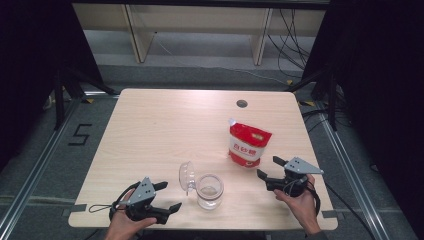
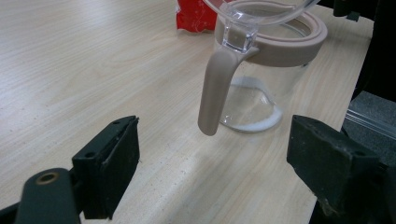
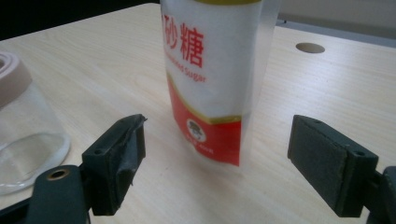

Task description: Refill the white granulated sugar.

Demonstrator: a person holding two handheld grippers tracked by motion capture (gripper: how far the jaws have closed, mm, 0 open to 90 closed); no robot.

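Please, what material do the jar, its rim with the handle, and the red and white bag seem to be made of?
The jar looks like clear glass or hard plastic: the table shows through it. Its rim and handle seem matte beige plastic or silicone, without shine. The bag appears to be glossy printed plastic film with a thin translucent edge.

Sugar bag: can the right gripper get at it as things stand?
Probably yes. The right gripper has its jaws wide open and aimed at the upright sugar bag, with only bare table between them. The glass jar stands off to the side, out of its path.
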